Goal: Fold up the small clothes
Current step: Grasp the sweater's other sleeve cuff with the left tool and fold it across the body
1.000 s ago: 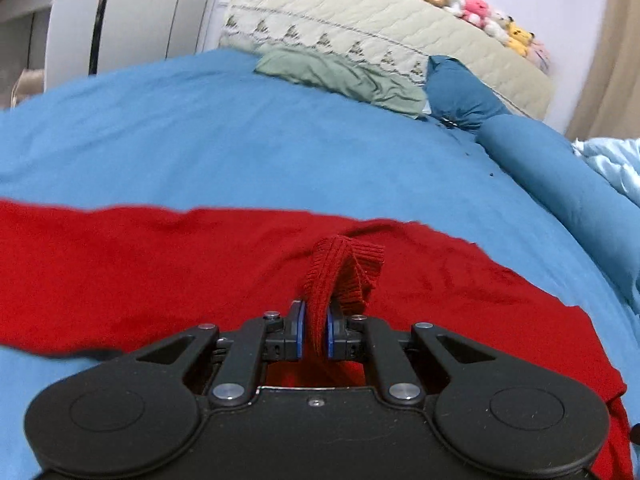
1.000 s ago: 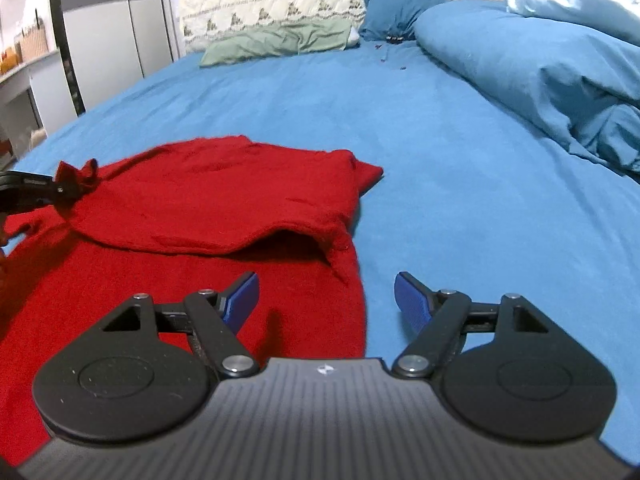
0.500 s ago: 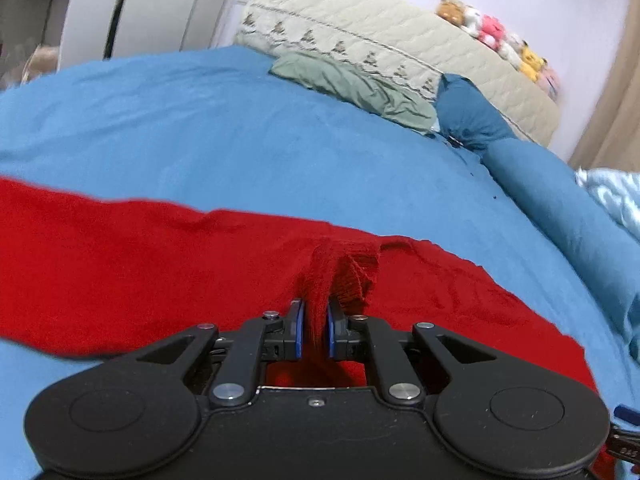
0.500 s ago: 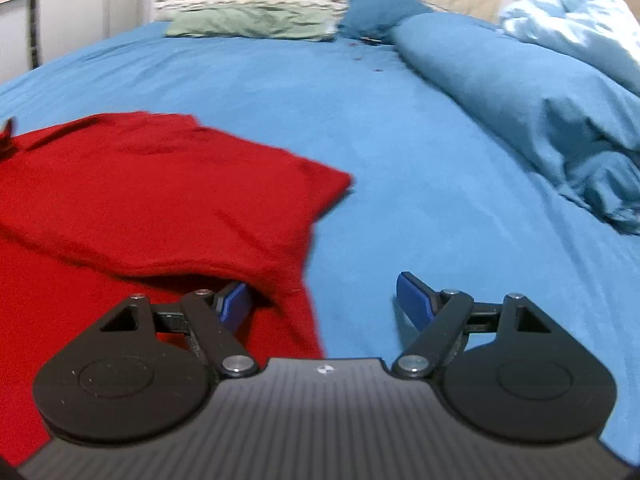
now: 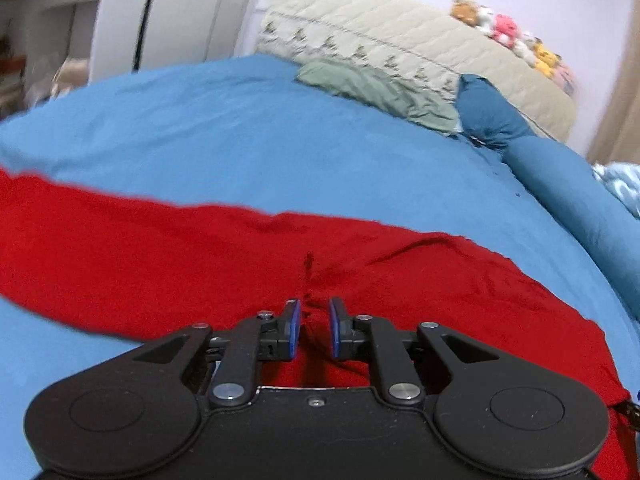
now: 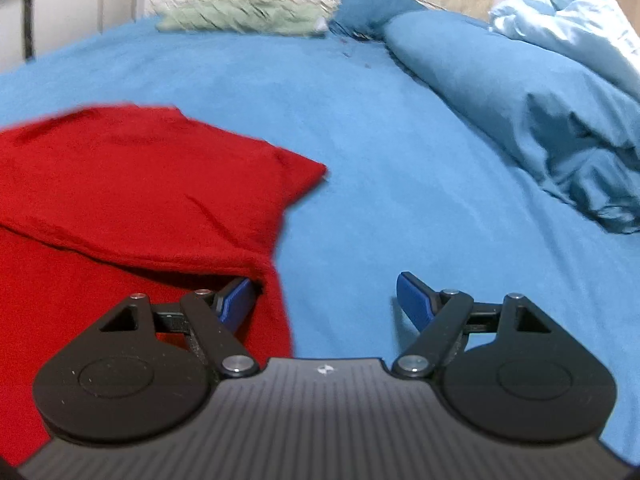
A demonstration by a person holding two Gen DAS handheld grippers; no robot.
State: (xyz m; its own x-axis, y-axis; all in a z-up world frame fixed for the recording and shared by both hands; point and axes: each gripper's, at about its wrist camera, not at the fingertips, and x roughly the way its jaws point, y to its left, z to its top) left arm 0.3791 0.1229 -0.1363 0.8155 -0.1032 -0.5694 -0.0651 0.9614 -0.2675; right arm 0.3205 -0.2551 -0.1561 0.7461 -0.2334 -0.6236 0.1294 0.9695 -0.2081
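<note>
A red knit garment (image 5: 168, 264) lies spread on the blue bed sheet (image 5: 240, 136). In the left wrist view my left gripper (image 5: 314, 320) hangs just above the garment with its jaws a small way apart and nothing between them. In the right wrist view the garment (image 6: 132, 196) lies folded over itself, the upper layer's edge running across. My right gripper (image 6: 324, 296) is wide open at the garment's right edge, its left finger (image 6: 236, 300) tucked under the folded layer and its right finger (image 6: 416, 300) over bare sheet.
A green cloth (image 5: 380, 92) and a dark blue pillow (image 5: 492, 120) lie by the quilted headboard (image 5: 400, 44), which carries plush toys (image 5: 508, 36). A rolled blue duvet (image 6: 520, 108) with a pale blue blanket (image 6: 568, 28) runs along the right. White furniture (image 5: 80, 20) stands at left.
My left gripper has opened and let go of the pinched red knit fold, which now lies flat. My right gripper has moved forward, its left finger sliding under the folded layer.
</note>
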